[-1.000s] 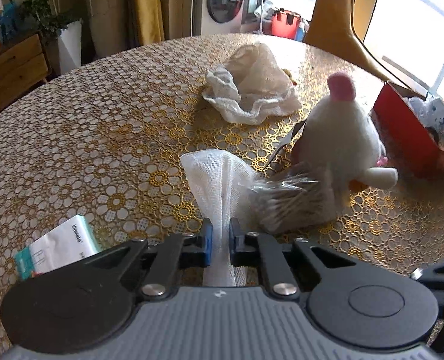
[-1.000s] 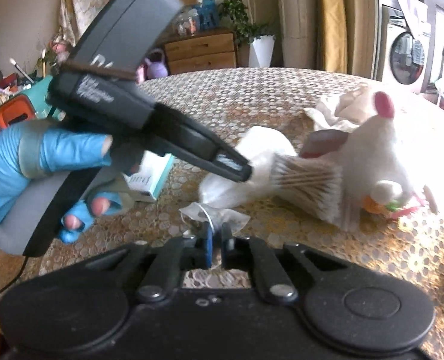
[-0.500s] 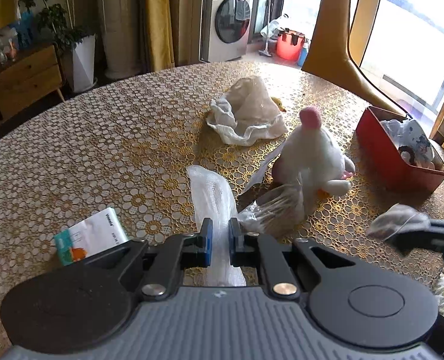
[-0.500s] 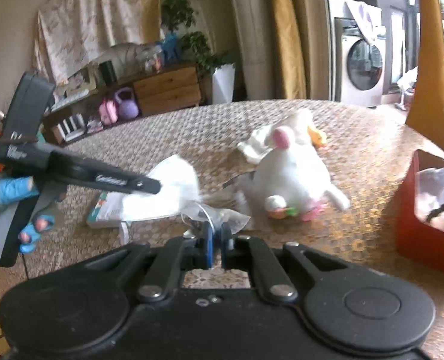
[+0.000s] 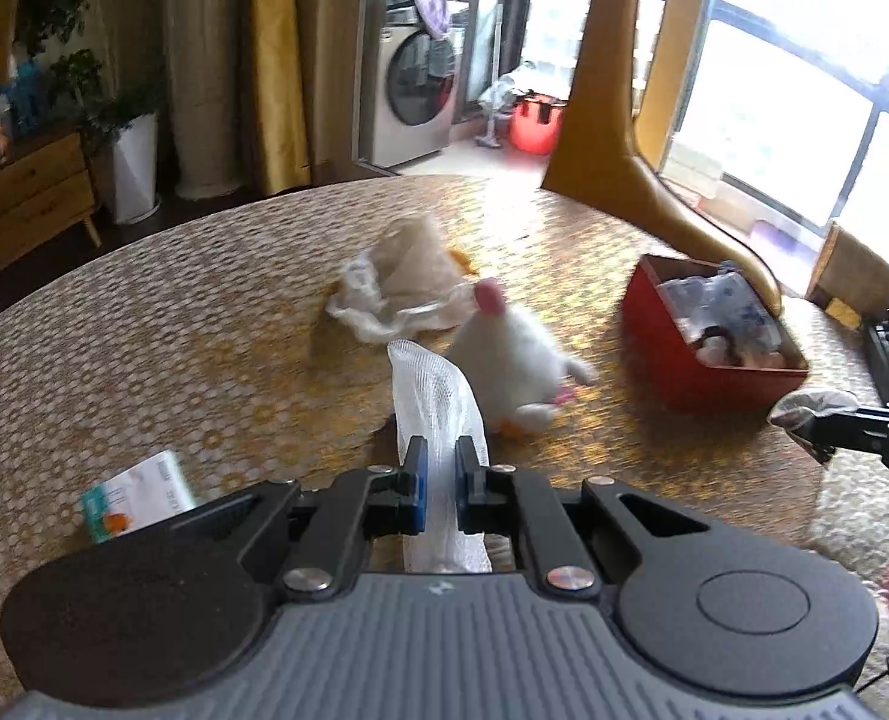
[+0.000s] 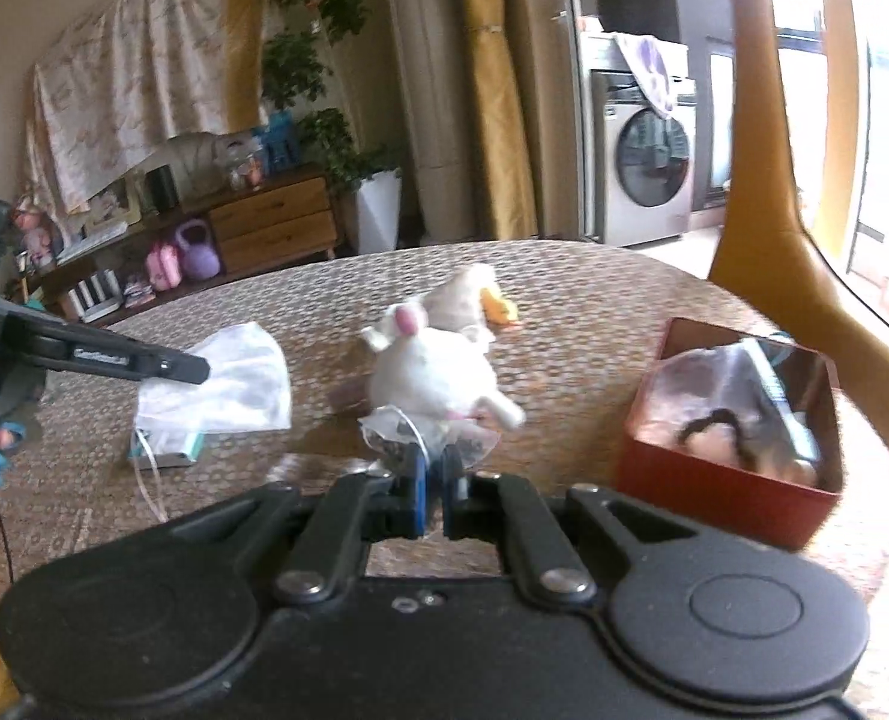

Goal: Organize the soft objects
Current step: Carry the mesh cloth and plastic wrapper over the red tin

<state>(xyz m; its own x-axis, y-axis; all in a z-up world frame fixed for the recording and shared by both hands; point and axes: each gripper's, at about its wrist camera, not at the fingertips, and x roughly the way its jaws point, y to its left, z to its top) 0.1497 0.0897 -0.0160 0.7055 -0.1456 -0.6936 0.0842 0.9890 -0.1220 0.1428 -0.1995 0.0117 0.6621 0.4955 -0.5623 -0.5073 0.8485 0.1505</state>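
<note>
Transport looks like the step in hand: both grippers are loaded and lifted off the round table with the gold floral cloth (image 5: 162,324), seemingly bound for the red rectangular box (image 6: 726,480) already holding soft items at the table's right side.

The left gripper (image 5: 439,471) has its jaws pinched nearly together on a white mesh fabric pouch (image 5: 435,396), which stands up between the fingers; the right wrist view shows it hanging free above the table. The right gripper (image 6: 434,477) is likewise closed down on a small crumpled clear plastic bag (image 6: 408,429) with dark contents I cannot identify. A white plush toy with a pink ear (image 5: 513,354) lies on the table near the box, a crumpled beige plastic bag (image 5: 402,282) beyond it, and a small white and teal packet (image 5: 135,495) near the left edge.

Next, I judge, each gripper needs to reach over the box's open top before releasing, the right one first since it is nearer.

Compared with 1 second ago, both grippers have risen and pulled back: the pouch no longer lies on the cloth, the bag of wooden sticks beside the plush is out of sight, and the box is now in the right view.
</note>
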